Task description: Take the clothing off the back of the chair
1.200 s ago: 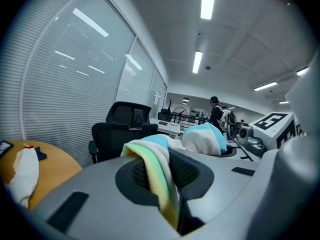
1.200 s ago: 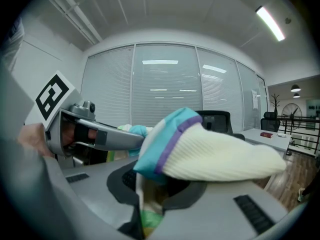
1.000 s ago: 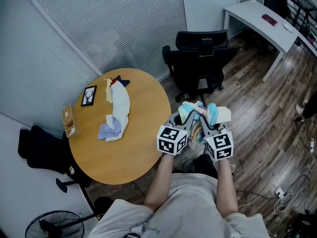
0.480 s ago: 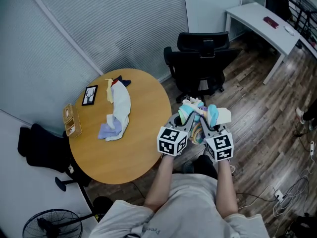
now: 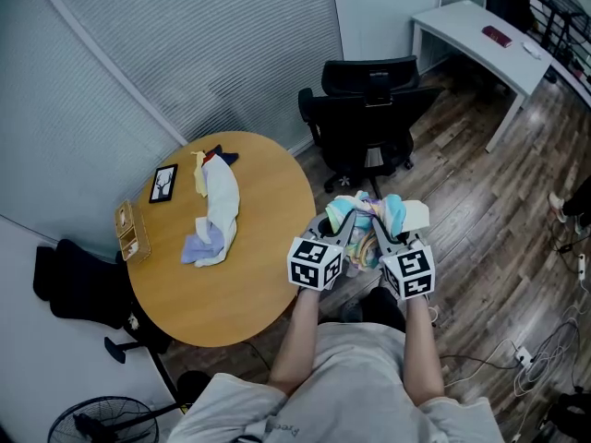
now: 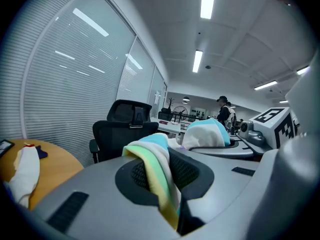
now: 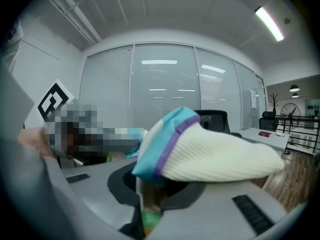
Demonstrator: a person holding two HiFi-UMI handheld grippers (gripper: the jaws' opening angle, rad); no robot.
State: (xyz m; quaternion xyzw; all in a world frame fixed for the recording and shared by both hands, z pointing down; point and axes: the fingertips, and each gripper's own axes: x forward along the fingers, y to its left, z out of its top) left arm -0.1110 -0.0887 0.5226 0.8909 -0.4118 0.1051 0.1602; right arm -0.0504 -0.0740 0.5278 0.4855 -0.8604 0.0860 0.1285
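A pastel striped garment (image 5: 367,218) in cream, turquoise and yellow-green hangs bunched between my two grippers, in front of my body. My left gripper (image 5: 339,225) is shut on its left end, and in the left gripper view a fold of the garment (image 6: 152,165) sticks up out of the pinched jaws. My right gripper (image 5: 389,223) is shut on the other end, a cream and turquoise fold (image 7: 210,156). The black office chair (image 5: 367,109) stands beyond the grippers with its back bare.
A round wooden table (image 5: 259,275) lies to the left with a white and blue pile of clothes (image 5: 215,212), a small picture frame (image 5: 163,183) and a wooden box (image 5: 127,230). A white desk (image 5: 476,37) is at the far right. A second dark chair (image 5: 74,284) and a fan (image 5: 102,423) are at the lower left.
Both grippers keep their hold on the garment and stay where they were. Only the view has shifted slightly.
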